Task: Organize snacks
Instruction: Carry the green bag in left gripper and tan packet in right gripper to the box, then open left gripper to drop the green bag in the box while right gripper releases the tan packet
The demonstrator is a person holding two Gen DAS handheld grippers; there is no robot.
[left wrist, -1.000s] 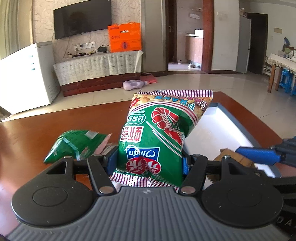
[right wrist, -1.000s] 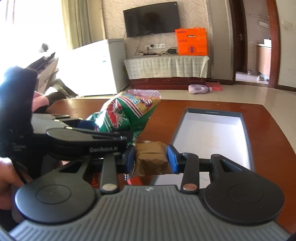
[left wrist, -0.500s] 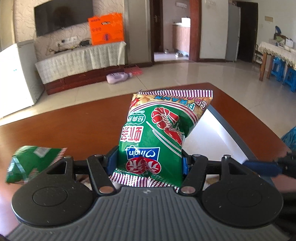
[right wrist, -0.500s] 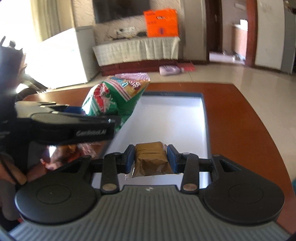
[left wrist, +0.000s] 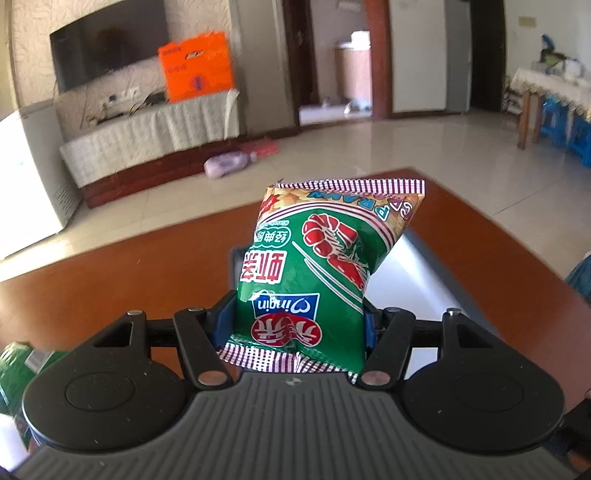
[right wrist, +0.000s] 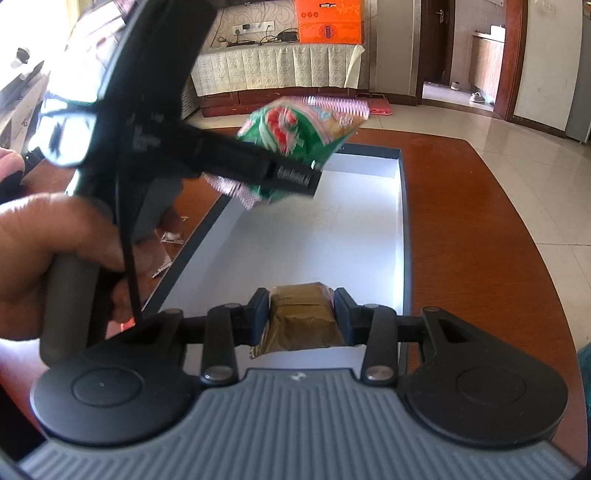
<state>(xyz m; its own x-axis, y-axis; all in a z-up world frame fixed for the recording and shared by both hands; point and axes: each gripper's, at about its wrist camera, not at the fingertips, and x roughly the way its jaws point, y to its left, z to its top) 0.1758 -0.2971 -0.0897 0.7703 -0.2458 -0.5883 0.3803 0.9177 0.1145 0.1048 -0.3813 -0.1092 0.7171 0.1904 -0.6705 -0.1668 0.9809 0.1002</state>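
The tray (right wrist: 403, 236) lies on the table (right wrist: 480, 229), with the prawn-cracker bag (right wrist: 295, 136) above its far end.

Both views are fisheye cameras that sit just behind a gripper's two fingers and look forward and downward along them. The left wrist view faces across the brown table (left wrist: 110, 280) toward a TV wall, with the grey tray (left wrist: 417, 273) close ahead on its right. The right wrist view hangs over the tray's (right wrist: 402, 236) near end and looks along its length toward that same wall. Both share the tray, the table (right wrist: 480, 236), the orange box (left wrist: 197, 66) (right wrist: 328, 16) and the green prawn-snack bag (left wrist: 314, 273) (right wrist: 295, 136).
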